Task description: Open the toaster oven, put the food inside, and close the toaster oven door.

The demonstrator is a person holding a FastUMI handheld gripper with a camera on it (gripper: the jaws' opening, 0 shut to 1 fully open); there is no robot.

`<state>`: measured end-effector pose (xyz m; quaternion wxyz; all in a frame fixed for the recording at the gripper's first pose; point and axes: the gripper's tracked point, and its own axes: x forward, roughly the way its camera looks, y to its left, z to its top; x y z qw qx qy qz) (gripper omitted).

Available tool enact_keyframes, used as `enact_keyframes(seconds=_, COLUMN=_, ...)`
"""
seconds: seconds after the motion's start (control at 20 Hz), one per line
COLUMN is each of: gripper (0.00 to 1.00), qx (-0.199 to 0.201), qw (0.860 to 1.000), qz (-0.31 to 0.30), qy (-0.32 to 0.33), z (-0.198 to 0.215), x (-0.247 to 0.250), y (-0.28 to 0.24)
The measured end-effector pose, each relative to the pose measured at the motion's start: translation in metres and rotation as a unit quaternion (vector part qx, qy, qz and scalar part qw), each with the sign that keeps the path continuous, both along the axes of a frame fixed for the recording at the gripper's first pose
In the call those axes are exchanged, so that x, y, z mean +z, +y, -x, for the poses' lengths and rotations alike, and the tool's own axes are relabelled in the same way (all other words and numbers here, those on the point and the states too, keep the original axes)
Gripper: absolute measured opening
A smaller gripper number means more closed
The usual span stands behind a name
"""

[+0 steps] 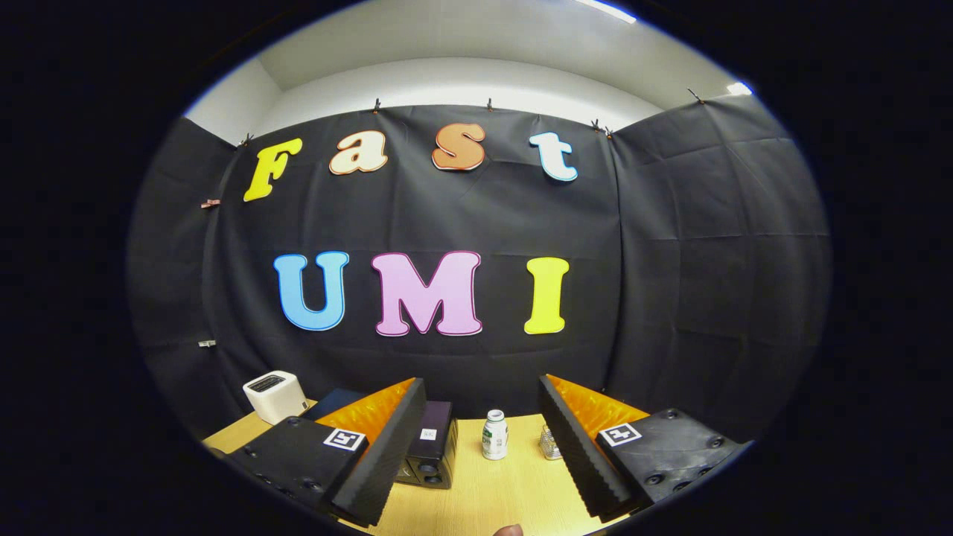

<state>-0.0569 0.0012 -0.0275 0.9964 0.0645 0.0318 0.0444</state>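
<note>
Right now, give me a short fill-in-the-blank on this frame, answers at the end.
1. The hand-held gripper has its fingers ____, holding nothing.
2. The small white bottle stands ____ on the wooden table, between the fingers.
3. The white toaster sits beyond the ____ finger.

Answers: open; upright; left

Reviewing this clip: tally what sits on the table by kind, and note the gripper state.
White toaster: 1
Dark toaster oven: 1
White bottle: 1
Small clear item by the right finger, kind unclear: 1
Total: 4
Gripper: open, fingers apart, holding nothing, above the wooden table.
</note>
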Motion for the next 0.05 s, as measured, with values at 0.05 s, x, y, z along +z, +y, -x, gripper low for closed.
enact_keyframes(seconds=0.05, gripper=0.98, qx=0.003, qw=1.0, qz=0.0, qy=-0.003, z=-0.0014, x=0.0015, y=-0.004)
